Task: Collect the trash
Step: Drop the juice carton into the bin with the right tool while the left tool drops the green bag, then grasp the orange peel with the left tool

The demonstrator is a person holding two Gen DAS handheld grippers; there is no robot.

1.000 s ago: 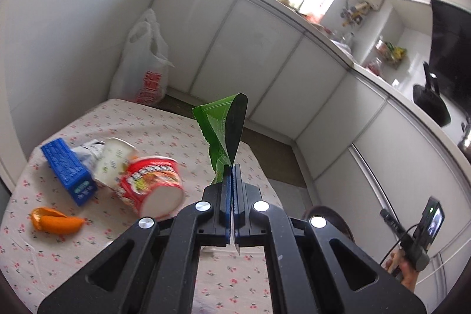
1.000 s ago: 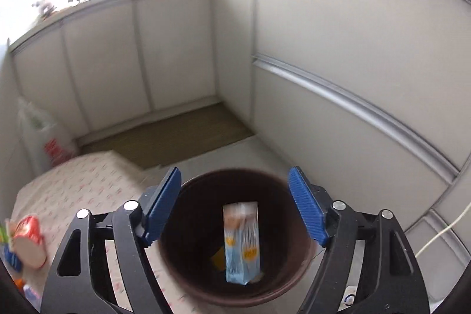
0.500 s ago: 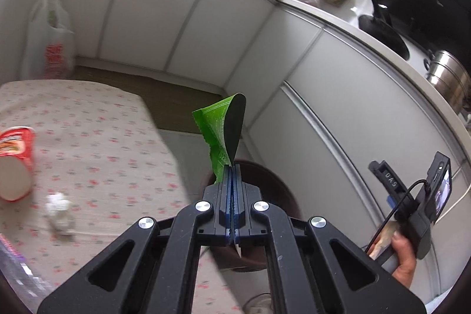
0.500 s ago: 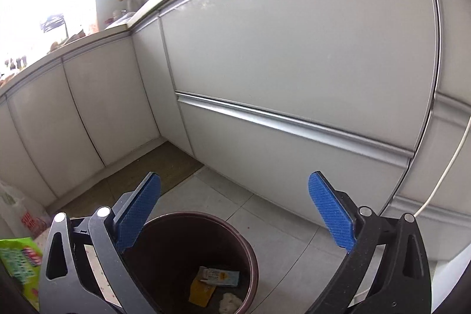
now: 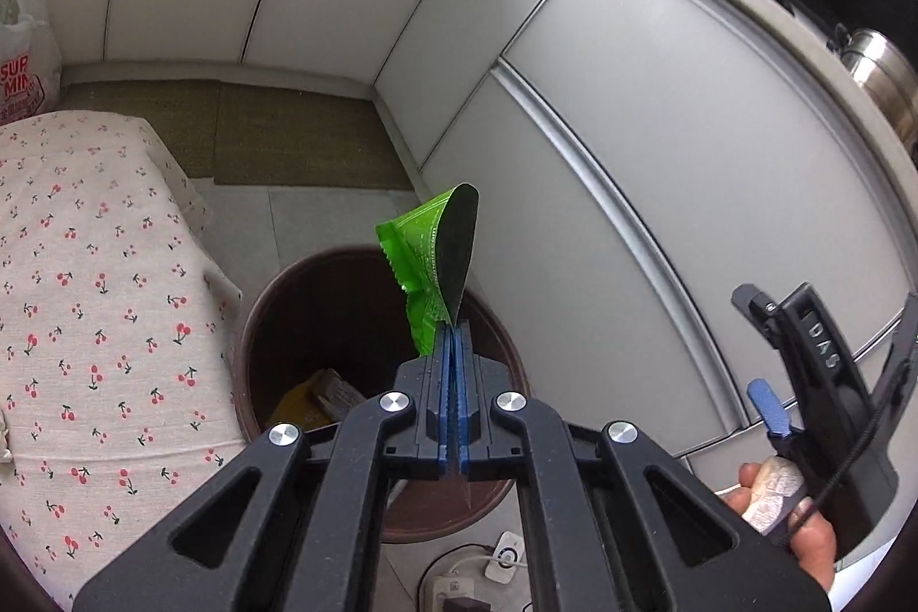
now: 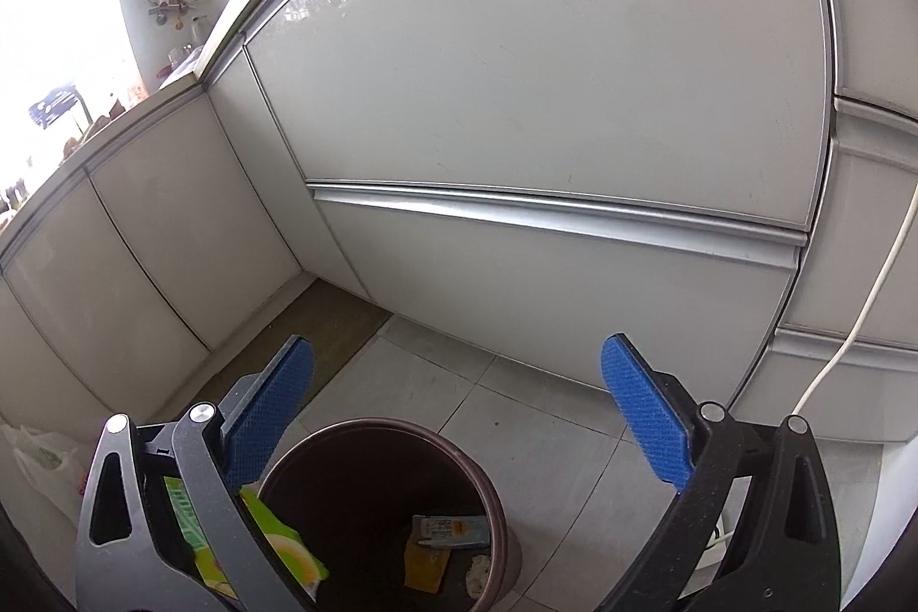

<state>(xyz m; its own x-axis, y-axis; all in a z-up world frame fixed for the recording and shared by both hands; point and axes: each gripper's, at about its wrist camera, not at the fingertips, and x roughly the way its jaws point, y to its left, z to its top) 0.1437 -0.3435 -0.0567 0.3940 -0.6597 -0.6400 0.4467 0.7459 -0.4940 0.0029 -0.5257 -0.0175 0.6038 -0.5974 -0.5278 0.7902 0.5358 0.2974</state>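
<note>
Above the brown bin [image 5: 367, 325], the left gripper [image 5: 453, 331] pinches a green wrapper [image 5: 427, 262] upright, apparently poised for dropping: crinkled, serrated-edged, dark inside. The right gripper [image 6: 459, 417], jaws just spread wide and empty, stands beside the bin, which holds other scraps.

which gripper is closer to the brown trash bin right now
Left. The left gripper holds the green wrapper right above the brown trash bin; the right gripper, open and empty, sits off to its side.
</note>
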